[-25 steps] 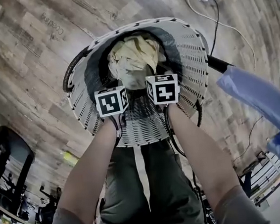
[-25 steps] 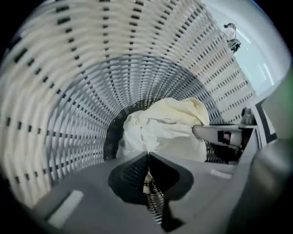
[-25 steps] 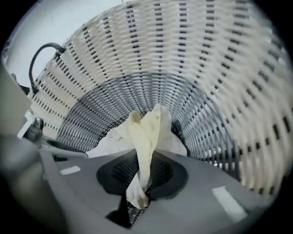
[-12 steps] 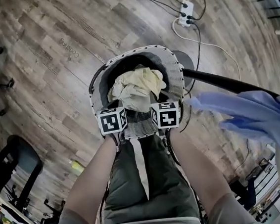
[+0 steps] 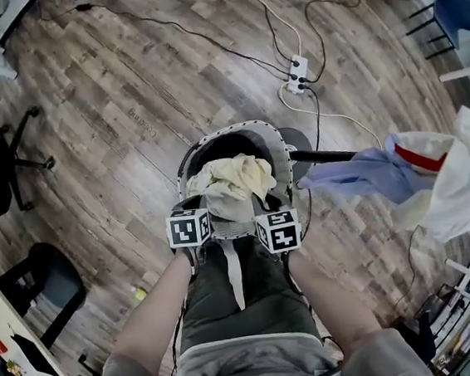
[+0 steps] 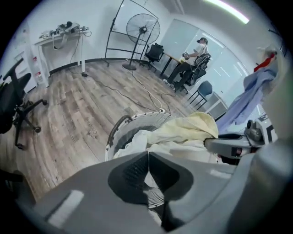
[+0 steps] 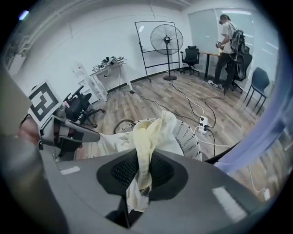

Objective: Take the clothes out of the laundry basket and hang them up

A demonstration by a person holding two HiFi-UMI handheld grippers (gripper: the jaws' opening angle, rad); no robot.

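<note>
Up since a second ago: left gripper [image 6: 148, 157] and right gripper [image 7: 145, 160], side by side on two bare forearms angled steeply down, lifting one soft, crumpled pale-yellow garment [image 5: 230, 179]. It hangs bunched over the mouth of the one round, white, slotted laundry basket [image 5: 279, 149] on the wood-plank floor [image 5: 110, 113]. Each pair of ribbed jaws is pinched tight on a fold of that cloth.

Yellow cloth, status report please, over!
Left gripper, right gripper: both shut on pale yellow cloth garment. Garment bunched over white woven laundry basket. Blue garment hangs right, apart.
</note>
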